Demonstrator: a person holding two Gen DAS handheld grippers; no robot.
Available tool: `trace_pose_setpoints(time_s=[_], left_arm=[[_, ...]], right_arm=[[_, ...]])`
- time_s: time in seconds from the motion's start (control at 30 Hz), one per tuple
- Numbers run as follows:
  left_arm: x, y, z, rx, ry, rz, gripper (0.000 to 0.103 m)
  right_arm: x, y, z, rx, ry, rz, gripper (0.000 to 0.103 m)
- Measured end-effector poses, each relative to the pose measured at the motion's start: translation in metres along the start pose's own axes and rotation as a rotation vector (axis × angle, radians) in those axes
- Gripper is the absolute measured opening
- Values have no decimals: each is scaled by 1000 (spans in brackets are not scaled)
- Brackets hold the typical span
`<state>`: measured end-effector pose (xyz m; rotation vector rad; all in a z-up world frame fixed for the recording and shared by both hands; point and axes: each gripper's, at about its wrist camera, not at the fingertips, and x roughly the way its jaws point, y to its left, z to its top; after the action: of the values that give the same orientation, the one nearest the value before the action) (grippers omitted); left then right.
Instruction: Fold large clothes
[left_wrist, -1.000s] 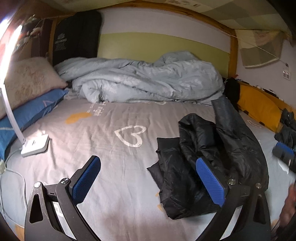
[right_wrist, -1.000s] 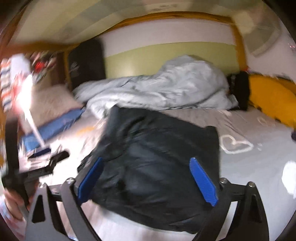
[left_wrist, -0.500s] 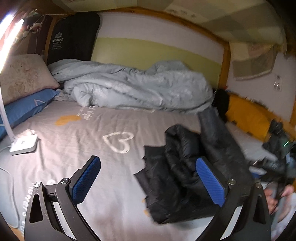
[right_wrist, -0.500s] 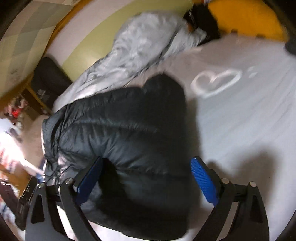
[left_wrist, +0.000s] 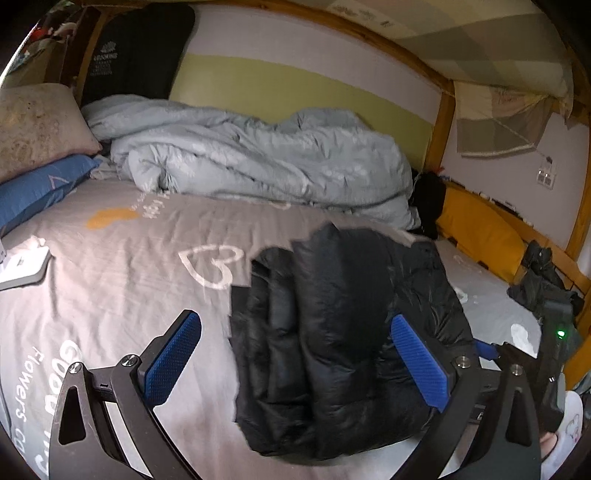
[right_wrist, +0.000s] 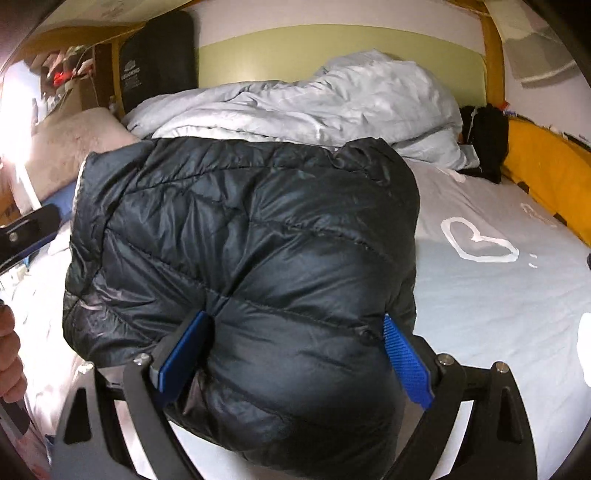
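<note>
Black puffer jacket (right_wrist: 243, 258) lying bunched on bed (left_wrist: 122, 280). I am keeping left tongs (left_wrist: 295, 365) spread, empty; right tongs (right_wrist: 295, 358) spread, straddling jacket. Judging it light, puffy, slick; gripping hem seam.

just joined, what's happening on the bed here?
A person with a handheld gripper in each hand is folding a black puffer jacket on the grey bed sheet. The jacket lies bundled in a thick fold. The right gripper has its jaws open around the near edge of it. The left gripper hangs open, holding nothing.
</note>
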<state>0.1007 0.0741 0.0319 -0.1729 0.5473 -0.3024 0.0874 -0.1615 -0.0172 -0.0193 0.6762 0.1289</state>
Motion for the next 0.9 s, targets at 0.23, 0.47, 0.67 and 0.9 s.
trace_pose_setpoints(time_s=[0.23,0.47,0.67,0.9], left_arm=[[47,6,-16,15,141,187,103],[67,23,-28,-31,224,243,103],[79,28,-39,-52,283,234,103],[82,29,-41,-57,302,220,103]], right_arm=[[-9,1,-1,-22,-30,33,94],[-21,-20,8,40,-99,-55,103],[-19,-47,9,148,-71,-61,103],[5,-58,0,218,43,39,103]])
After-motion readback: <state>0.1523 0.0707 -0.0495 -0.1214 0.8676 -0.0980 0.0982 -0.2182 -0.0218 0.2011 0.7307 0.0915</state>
